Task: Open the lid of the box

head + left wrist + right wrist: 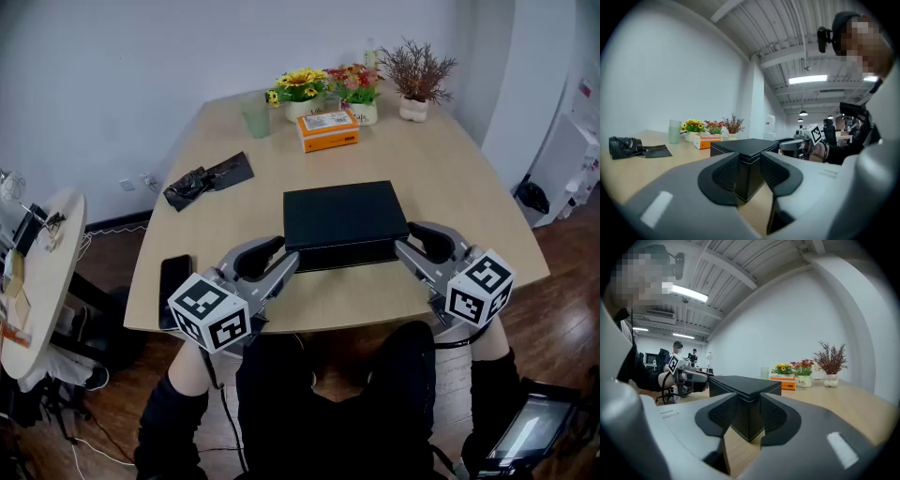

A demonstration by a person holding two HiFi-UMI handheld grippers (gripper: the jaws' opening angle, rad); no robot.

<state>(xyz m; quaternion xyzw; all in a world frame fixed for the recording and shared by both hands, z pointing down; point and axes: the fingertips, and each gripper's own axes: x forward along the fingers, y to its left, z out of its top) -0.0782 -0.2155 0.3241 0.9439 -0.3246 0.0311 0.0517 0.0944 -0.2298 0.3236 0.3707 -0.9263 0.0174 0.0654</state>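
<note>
At lower centre, my left gripper (286, 253) and right gripper (406, 238) gape, unclamped, astride near corners of the flat black box (347, 255). I'd pinch only the lid (339, 214) — lift level.

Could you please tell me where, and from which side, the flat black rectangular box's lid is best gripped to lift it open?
Probably at the two near corners of the flat black rectangular box, high on its lid, coming from the person's side. The lid is wide and low, so lifting one corner alone would likely tilt it. The left gripper and right gripper straddle those corners, jaws apart.
</note>
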